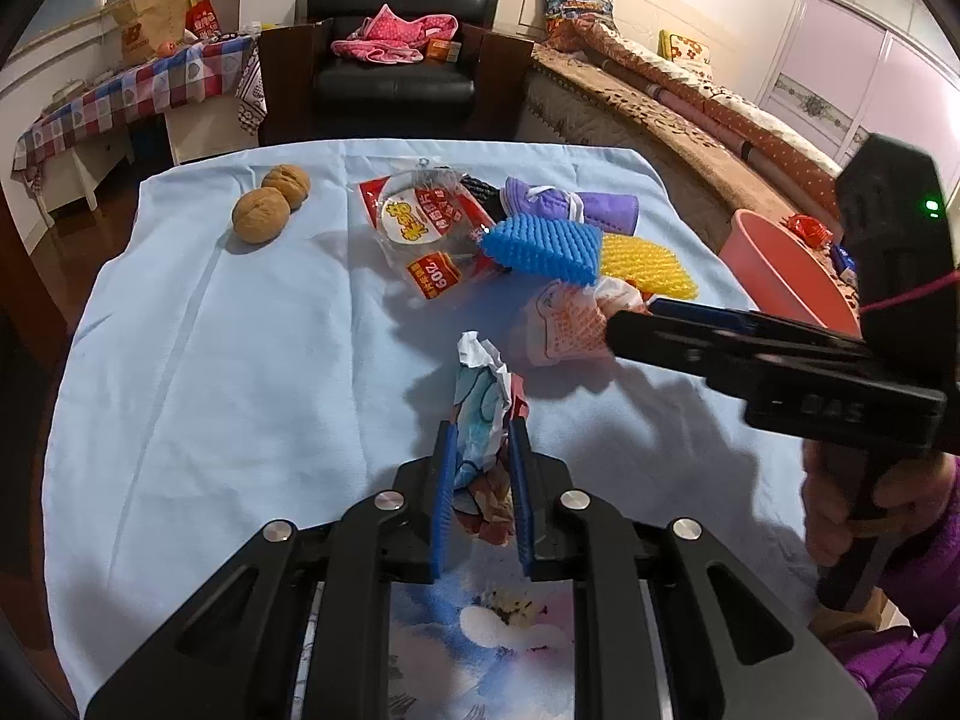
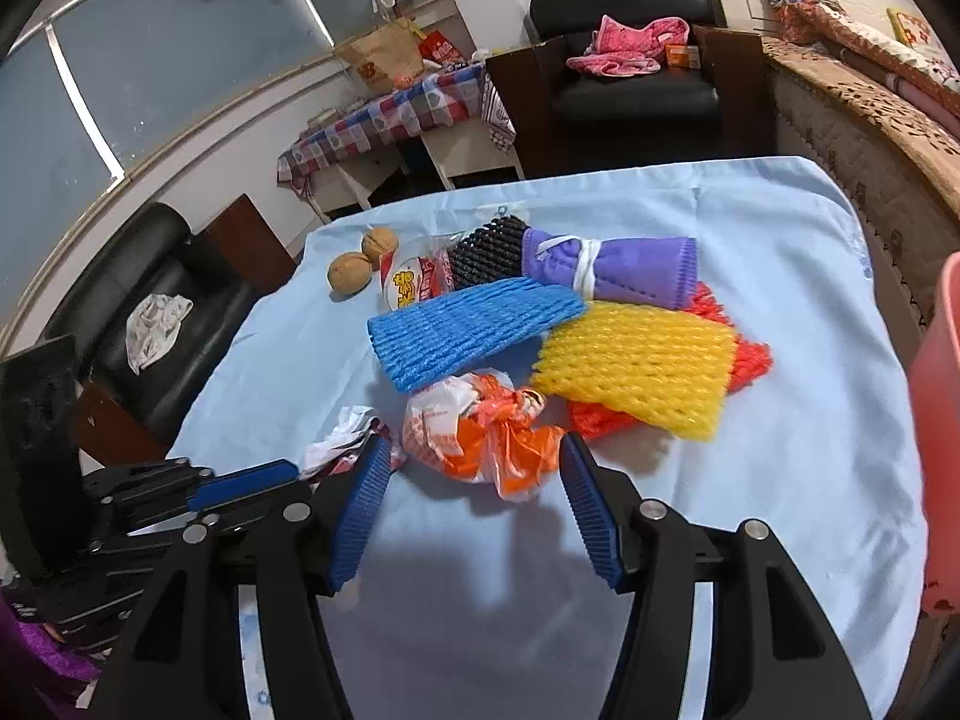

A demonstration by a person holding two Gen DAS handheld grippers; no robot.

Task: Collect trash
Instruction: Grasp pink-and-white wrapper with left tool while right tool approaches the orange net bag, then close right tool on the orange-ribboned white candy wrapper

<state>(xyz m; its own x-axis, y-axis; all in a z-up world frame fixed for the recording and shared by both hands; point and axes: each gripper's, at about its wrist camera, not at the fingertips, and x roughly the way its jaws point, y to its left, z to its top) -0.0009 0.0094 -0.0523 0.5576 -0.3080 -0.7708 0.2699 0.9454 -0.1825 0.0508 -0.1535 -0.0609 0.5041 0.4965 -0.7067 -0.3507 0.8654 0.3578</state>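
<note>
A crumpled printed wrapper [image 1: 480,396] lies on the light blue cloth [image 1: 210,390], and my left gripper [image 1: 482,438] is shut on its near end, both blue pads against it. Just ahead of my open right gripper [image 2: 474,450] sits an orange and white plastic bag [image 2: 480,438], partly between the fingertips, with the pads clear of it. In the left wrist view the right gripper [image 1: 636,318] reaches in from the right to that bag [image 1: 564,324]. Behind lie blue [image 2: 474,324], yellow [image 2: 636,366], purple [image 2: 612,267], red [image 2: 750,360] and black [image 2: 486,252] foam nets and a snack bag [image 1: 420,228].
Two walnuts [image 1: 261,215] rest at the far left of the cloth. A pink bin [image 1: 780,270] stands off the table's right edge, beside a bed. A black armchair [image 1: 396,60] is behind the table. A hand in a purple sleeve [image 1: 870,516] holds the right gripper.
</note>
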